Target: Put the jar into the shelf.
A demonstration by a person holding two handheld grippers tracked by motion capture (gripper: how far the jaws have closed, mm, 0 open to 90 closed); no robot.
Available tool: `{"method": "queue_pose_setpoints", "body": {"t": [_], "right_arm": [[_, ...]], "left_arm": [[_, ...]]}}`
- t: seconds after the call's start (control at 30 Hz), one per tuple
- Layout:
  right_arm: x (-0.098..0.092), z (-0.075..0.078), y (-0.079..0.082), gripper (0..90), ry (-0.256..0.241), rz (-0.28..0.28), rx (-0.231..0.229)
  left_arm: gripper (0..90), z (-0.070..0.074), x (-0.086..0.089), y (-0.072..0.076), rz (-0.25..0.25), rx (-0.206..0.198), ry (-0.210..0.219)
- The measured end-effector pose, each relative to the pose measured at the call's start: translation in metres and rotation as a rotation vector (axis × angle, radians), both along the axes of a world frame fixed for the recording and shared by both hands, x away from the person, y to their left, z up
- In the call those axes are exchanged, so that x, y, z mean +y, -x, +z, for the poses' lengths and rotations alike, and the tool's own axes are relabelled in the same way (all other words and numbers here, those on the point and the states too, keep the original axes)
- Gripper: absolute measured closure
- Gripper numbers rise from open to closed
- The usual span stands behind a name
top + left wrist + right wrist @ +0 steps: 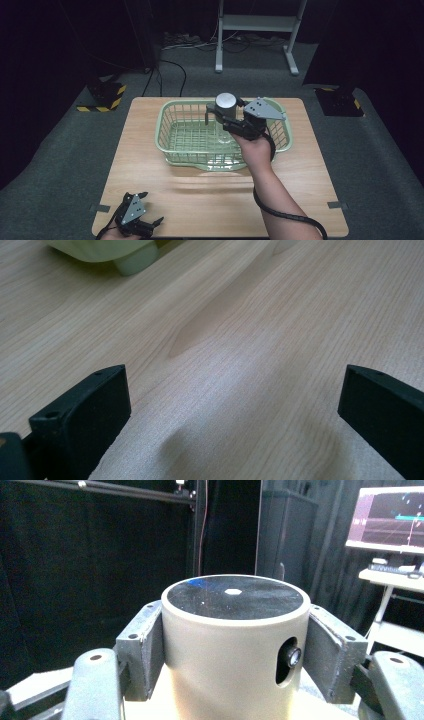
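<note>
Broadly, the wooden table (pixel 165 200) carries a pale green wire basket (pixel 170 131) on its far half, and the work at hand sits above that basket. The basket's open mouth faces up, its long side running across the table, and one of its feet appears at the top edge of the left gripper view, with bare wood below it.

Held over the basket's far right part is the right gripper (pixel 223 116), gripped by the person's right hand (pixel 256 150), whose forearm reaches in from the near edge. Its jaws are clamped on a grey cylinder with a dark flat top (pixel 234 630), one pad pressed against each side of the round wall. In the right gripper view the cylinder stands upright between the pads, its axis vertical, a small oval hole in its side facing right of the camera. In the high view it hangs above the basket's rim, not touching the mesh floor as far as can be judged.

So the relation that matters is vertical: the basket floor lies straight below the held cylinder, and a lowering move would likely set it inside.

Smallest in play, the left gripper (pixel 150 215) rests at the table's near left corner, well apart from the basket, its jaws spread wide with nothing between them.
</note>
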State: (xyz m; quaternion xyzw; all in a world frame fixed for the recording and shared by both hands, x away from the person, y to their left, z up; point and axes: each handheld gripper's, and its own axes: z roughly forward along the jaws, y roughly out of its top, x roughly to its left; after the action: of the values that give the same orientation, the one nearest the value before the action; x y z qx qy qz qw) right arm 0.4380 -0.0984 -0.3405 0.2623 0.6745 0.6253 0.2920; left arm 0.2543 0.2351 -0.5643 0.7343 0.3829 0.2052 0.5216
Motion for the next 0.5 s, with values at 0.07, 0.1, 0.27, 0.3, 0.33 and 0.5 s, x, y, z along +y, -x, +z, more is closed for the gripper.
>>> {"method": "queue_pose_setpoints", "body": {"t": [0.07, 0.1, 0.27, 0.3, 0.33, 0.5], "right_arm": [[0.003, -0.003, -0.004, 32.9, 0.011, -0.008, 0.017], [0.004, -0.005, -0.006, 32.9, 0.014, -0.007, 0.023], [0.010, -0.010, -0.015, 32.9, 0.030, -0.004, 0.058], [0.011, -0.011, -0.018, 32.9, 0.035, -0.004, 0.069], [0.013, -0.013, -0.022, 32.9, 0.041, -0.005, 0.086], [0.015, -0.020, -0.035, 32.9, 0.055, -0.009, 0.145]], "left_arm": [[0.9, 0.000, 0.000, 0.000, -0.001, -0.002, 0.002], [0.9, 0.000, 0.001, 0.000, -0.001, -0.005, 0.001], [0.7, 0.000, -0.001, 0.001, 0.002, -0.006, 0.007], [0.7, 0.000, -0.001, 0.001, 0.001, -0.004, 0.007], [0.7, 0.000, -0.001, 0.001, 0.002, -0.003, 0.006], [0.7, 0.000, 0.000, 0.000, 0.002, -0.002, 0.013]]}}
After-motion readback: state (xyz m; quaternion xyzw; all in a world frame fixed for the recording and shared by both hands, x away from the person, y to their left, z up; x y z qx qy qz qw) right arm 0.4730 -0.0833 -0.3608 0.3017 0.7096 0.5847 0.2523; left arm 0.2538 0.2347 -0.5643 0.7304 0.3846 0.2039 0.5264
